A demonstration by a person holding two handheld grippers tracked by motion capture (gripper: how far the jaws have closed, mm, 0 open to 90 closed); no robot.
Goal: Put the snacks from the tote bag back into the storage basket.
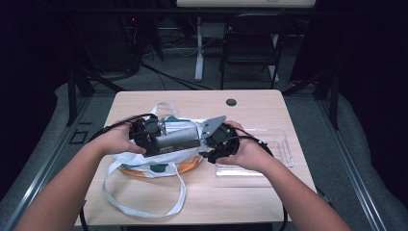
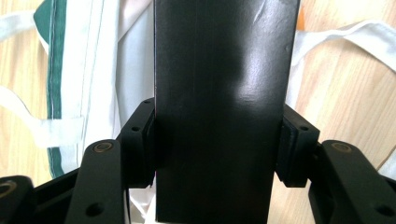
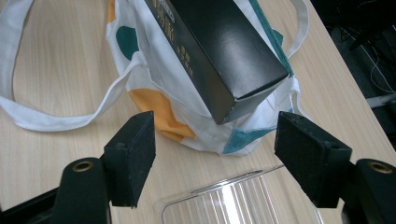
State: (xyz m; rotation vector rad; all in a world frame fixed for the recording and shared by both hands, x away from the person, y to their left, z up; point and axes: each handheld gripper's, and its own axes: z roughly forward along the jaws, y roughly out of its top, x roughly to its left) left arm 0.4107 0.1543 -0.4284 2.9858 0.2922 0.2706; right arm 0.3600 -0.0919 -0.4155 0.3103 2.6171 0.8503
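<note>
A long black box (image 1: 177, 139) (image 2: 223, 107) (image 3: 219, 51) hangs over a white tote bag (image 1: 159, 166) (image 2: 100, 60) (image 3: 154, 70) with orange and green patches. My left gripper (image 1: 151, 137) (image 2: 219, 149) is shut on the box's left end, its pads pressing both sides. My right gripper (image 1: 211, 139) (image 3: 215, 154) stands open just off the box's right end, its pads (image 3: 133, 154) apart and touching nothing.
The bag lies on a light wooden table (image 1: 231, 192), its long white straps (image 1: 144, 209) looping toward the near edge. A clear plastic tray (image 1: 279, 154) (image 3: 233, 205) lies right of the bag under my right hand. A dark chair (image 1: 250, 43) stands beyond the table.
</note>
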